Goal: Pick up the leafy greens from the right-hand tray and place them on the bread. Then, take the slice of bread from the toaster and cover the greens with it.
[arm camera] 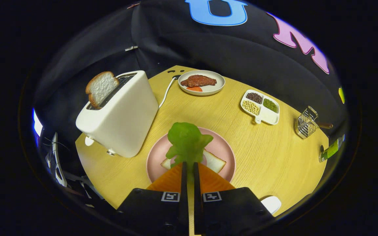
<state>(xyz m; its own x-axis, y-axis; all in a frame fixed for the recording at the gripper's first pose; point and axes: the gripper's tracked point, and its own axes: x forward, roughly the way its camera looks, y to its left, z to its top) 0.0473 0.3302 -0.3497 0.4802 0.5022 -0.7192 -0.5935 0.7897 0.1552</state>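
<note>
The gripper [189, 165] has its jaws almost closed, and both fingers press on the stem end of the leafy greens [187, 142]. The greens stand up from the fingertips, above the pink plate [156, 157]. On this plate a slice of bread [214, 161] lies flat, partly hidden under the greens. The plate is near the front edge of the yellow wooden bench [235, 131]. Toward the left edge stands a white toaster [123, 114], and a second slice of bread [101, 88] sticks out of its slot. At the far edge is a plate with meat [201, 82]. Toward the right edge are a divided tray of beans [260, 107] and a wire basket [305, 123].
</note>
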